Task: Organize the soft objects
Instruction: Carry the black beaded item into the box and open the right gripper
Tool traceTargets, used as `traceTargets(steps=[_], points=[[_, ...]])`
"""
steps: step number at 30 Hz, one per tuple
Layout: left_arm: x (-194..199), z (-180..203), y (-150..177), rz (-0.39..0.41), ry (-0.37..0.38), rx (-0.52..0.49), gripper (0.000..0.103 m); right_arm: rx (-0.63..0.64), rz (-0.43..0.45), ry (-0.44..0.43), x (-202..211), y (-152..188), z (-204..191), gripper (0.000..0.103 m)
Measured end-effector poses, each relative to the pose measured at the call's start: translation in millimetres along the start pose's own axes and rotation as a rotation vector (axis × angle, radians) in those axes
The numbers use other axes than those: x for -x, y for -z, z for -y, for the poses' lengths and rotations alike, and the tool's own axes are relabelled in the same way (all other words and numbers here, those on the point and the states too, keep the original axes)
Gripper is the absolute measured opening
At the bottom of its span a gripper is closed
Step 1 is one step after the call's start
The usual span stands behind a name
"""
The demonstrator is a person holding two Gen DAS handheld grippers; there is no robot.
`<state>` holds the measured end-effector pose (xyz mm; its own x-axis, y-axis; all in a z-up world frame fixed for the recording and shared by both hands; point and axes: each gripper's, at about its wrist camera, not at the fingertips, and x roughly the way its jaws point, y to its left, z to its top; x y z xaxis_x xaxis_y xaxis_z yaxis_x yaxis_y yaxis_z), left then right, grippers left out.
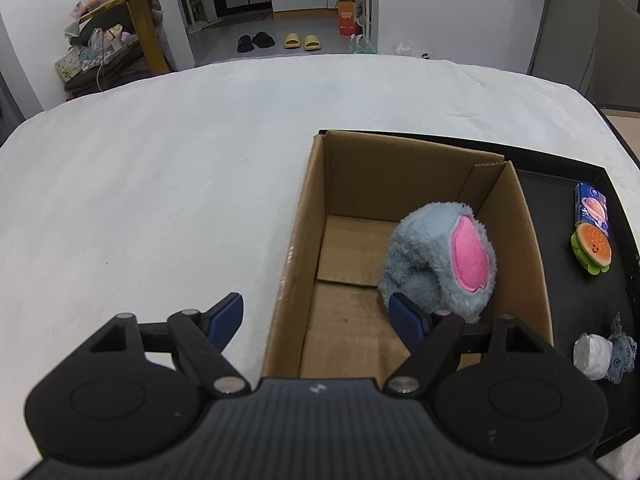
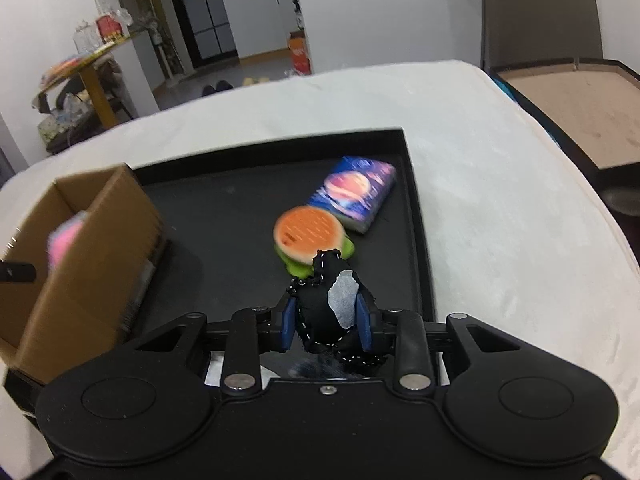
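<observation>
A grey plush with a pink patch [image 1: 440, 260] lies in the open cardboard box [image 1: 308, 216] on the white bed. My left gripper [image 1: 320, 320] is open and empty over the box's near left wall. My right gripper [image 2: 326, 320] is shut on a small black stitched plush with a white patch [image 2: 324, 304], held above the black tray [image 2: 224, 216]. A burger toy [image 2: 308, 236] and a blue tissue pack [image 2: 352, 192] lie on the tray. The box [image 2: 80, 248] stands at the tray's left.
In the left wrist view the tray [image 1: 560, 208] also holds a white-and-grey soft item [image 1: 600, 354] near its front. The white bed cover [image 1: 160, 180] spreads to the left. A cluttered yellow table [image 1: 132, 20] and slippers [image 1: 300, 42] are on the floor beyond.
</observation>
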<state>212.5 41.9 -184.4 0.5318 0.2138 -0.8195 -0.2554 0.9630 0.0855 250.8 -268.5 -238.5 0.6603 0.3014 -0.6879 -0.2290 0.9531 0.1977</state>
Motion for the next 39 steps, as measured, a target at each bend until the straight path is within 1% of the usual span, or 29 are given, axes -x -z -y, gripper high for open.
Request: traceTargets(steps=[9, 14, 18, 28, 37, 39], points=[[5, -16, 5, -0.005, 0.013, 0.024, 0.078, 0.057, 0.042, -0.049, 17, -14, -30, 0.030], [4, -20, 7, -0.007, 0.033, 0.012, 0.078, 0.087, 0.065, -0.067, 25, -20, -47, 0.030], [4, -23, 4, -0.001, 0.043, 0.020, 0.078, 0.104, 0.075, -0.088, 27, -24, -59, 0.030], [4, -31, 12, 0.018, 0.080, 0.018, 0.078, 0.150, 0.108, -0.129, 31, -35, -91, 0.030], [3, -37, 15, 0.011, 0.106, 0.031, 0.077, 0.182, 0.129, -0.161, 30, -42, -117, 0.030], [3, -39, 15, 0.005, 0.125, 0.040, 0.076, 0.189, 0.134, -0.173, 29, -44, -123, 0.030]])
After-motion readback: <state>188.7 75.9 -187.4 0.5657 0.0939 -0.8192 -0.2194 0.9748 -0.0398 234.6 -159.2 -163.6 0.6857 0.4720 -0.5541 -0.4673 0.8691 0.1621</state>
